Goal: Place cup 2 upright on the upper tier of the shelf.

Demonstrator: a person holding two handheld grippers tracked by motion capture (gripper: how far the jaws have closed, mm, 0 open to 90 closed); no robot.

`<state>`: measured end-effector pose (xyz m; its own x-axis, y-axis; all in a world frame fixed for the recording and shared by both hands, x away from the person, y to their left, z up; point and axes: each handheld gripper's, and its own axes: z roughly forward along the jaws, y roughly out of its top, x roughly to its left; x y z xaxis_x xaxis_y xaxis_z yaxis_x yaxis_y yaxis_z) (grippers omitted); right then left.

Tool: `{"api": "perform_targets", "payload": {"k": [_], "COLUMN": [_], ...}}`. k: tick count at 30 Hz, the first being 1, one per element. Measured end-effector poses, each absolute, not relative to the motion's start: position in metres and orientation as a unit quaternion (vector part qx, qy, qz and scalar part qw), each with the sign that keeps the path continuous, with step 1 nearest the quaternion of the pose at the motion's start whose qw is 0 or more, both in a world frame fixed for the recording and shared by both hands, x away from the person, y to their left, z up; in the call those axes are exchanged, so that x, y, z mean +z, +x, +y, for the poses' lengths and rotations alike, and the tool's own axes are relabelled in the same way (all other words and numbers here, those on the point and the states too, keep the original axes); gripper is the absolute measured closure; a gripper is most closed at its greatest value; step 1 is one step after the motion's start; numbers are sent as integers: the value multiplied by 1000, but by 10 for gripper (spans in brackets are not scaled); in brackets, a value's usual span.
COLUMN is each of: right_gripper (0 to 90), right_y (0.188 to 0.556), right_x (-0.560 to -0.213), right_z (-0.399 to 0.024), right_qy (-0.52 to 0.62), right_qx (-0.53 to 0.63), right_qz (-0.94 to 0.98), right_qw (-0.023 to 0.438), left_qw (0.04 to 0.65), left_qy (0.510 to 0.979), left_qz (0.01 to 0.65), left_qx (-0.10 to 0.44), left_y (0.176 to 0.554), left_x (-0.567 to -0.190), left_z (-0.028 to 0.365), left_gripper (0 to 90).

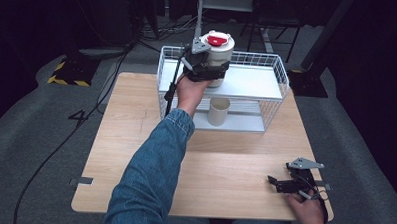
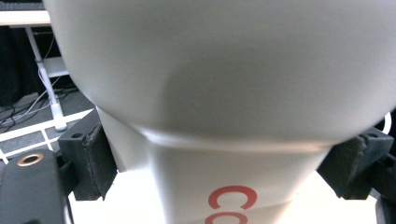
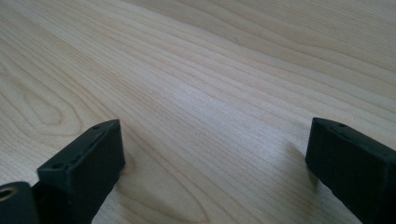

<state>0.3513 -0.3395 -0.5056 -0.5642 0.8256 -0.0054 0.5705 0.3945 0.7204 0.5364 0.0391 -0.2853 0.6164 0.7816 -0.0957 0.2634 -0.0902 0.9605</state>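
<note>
Left gripper (image 1: 208, 67) jaws pinch the white lidded cup (image 1: 217, 51) over the wire rack's (image 1: 278, 70) top shelf, probably just above it; lower level, then release. Right gripper (image 1: 286, 185) jaws spread, resting on the bench (image 1: 224, 163).

A beige cup (image 1: 218, 111) stands on the wire rack's (image 1: 277, 89) lower shelf.

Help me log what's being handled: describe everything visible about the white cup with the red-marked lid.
The white cup looks like paper, upright, wider at the top and narrowing downward, capped with a white lid bearing a red patch. Red lettering, partly visible, marks its side. The left gripper is shut on its body, holding it at the upper shelf of the white wire rack.
</note>
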Motion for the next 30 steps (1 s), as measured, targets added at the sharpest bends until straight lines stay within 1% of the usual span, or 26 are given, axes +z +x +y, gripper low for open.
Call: {"api": "perform_targets", "payload": {"k": [12,30], "right_gripper": [46,47], "right_y": [351,351], "right_x": [-506,-506], "right_z": [-340,-340], "right_qy": [429,428], "right_qx": [345,345], "right_qz": [814,815], "right_qw": [185,185], "left_qw": [556,557], "left_qy": [700,704], "left_qz": [383,364], "left_qx": [232,246], "left_y": [541,536], "left_x": [-292,-296], "left_z": [29,29], "left_gripper": [138,137]}}
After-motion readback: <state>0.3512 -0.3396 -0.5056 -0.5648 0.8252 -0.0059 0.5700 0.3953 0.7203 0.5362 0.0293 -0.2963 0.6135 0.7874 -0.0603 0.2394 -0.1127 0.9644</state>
